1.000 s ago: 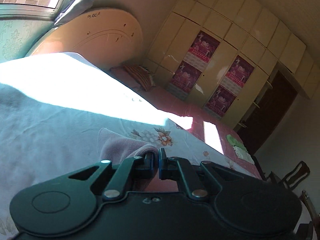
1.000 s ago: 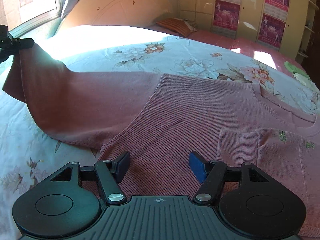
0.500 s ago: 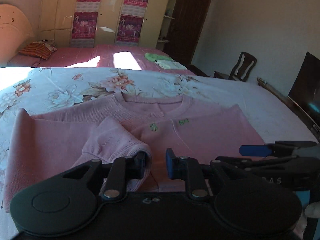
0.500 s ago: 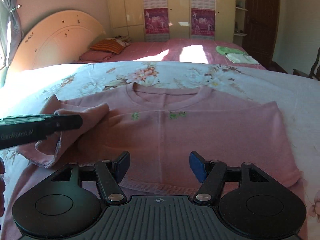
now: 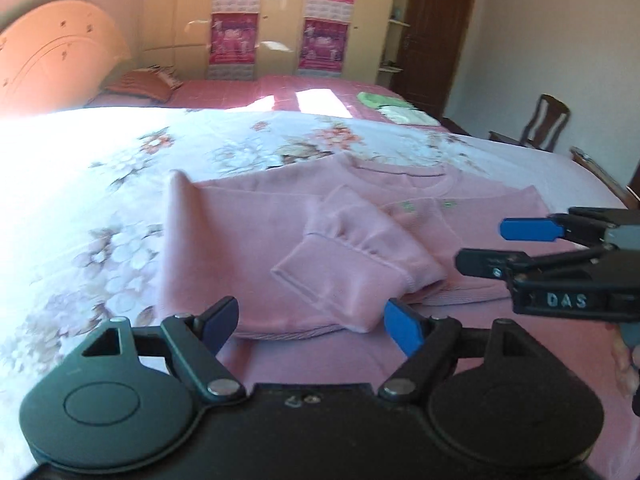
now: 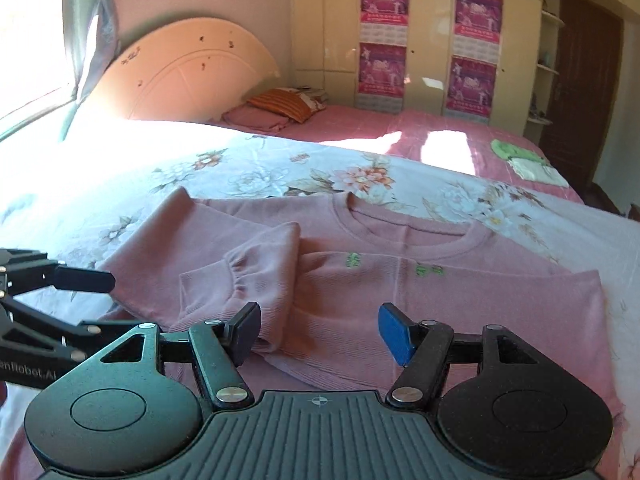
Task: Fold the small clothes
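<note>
Hovering wide-jawed, left hand-held gripper (image 5: pixel 310 320) faces sweater (image 5: pixel 280 248).

black left claw (image 5: pixel 310 322) with one blue pad, silver screws.

Both hand-held grippers stand with jaws spread, nothing between them. Ahead of the left hand-held gripper (image 5: pixel 310 326) lies only the flat pink sweater (image 5: pixel 256 240) with 1 folded sleeve (image 5: pixel 352 256). The right hand-held gripper (image 5: pixel 520 246) intrudes at its right side. Floral bed sheet (image 5: pixel 100 200) to its left lies bare.
</note>
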Demonstrator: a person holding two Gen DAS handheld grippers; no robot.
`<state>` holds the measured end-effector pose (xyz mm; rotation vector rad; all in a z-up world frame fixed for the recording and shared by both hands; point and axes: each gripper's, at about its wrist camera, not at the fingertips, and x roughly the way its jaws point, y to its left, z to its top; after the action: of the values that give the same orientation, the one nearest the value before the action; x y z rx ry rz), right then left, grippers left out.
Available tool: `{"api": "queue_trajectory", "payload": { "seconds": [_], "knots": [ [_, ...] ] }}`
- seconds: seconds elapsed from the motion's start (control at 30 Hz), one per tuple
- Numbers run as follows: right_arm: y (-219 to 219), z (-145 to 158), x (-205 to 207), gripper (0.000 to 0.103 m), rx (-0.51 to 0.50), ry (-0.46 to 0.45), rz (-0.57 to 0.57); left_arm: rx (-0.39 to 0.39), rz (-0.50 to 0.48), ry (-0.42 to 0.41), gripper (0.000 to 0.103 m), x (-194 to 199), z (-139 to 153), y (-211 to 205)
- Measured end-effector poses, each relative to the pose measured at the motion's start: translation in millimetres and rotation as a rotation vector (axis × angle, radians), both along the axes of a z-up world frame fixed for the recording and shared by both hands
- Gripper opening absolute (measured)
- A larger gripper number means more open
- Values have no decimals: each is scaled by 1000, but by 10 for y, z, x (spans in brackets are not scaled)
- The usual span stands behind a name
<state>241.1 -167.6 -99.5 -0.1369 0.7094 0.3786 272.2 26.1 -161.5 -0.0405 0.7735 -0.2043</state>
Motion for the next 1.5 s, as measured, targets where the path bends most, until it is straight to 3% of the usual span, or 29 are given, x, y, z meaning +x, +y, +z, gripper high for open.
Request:
{"api": "queue_trajectory", "payload": {
  "seconds": [0.03, 0.07, 0.1, 0.2, 0.53, 0.67, 0.77, 0.83, 0.97, 1.07, 1.2, 1.27, 1.33, 1.43, 1.5],
  "knots": [
    [92, -48, 7, 61, -26, 2, 23, -11, 60, 15, 76, 50, -16, 128],
    [169, -101, 14, 42, -46, 13, 46, -25, 97, 24, 75, 84, -37, 209],
    [220, -153, 18, 36, -62, 27, 61, -41, 141, 42, 74, 135, -57, 311],
    [320, -294, 24, 35, -119, 27, 94, -79, 198, 70, 72, 215, -125, 467],
    [712, -489, -55, 35, -357, -95, 255, -141, 226, 112, 72, 388, -295, 540],
    [824, -561, 33, 35, -373, -109, 288, -135, 227, 111, 72, 407, -295, 550],
    [810, -542, 161, 34, -312, -75, 268, -130, 229, 105, 73, 415, -288, 549],
    [694, -469, 266, 12, -216, -24, 215, -130, 232, 103, 73, 429, -280, 535],
    [175, -187, 431, 12, 48, 30, 14, -122, 231, 101, 75, 454, -276, 486],
    [-276, -42, 477, 12, 162, 57, -119, -100, 224, 91, 77, 463, -273, 403],
    [-811, -58, 474, 12, 272, 134, -281, -90, 195, 101, 78, 497, -320, 277],
    [-1131, -169, 478, 12, 379, 218, -389, -62, 186, 108, 80, 516, -363, 212],
    [-1287, -298, 494, 13, 429, 279, -429, -27, 180, 114, 80, 534, -408, 174],
    [-1368, -303, 474, 14, 385, 262, -458, -29, 177, 131, 79, 555, -451, 185],
    [-1381, -254, 476, 37, 370, 230, -447, -22, 173, 131, 79, 561, -451, 178]
  ]
}}
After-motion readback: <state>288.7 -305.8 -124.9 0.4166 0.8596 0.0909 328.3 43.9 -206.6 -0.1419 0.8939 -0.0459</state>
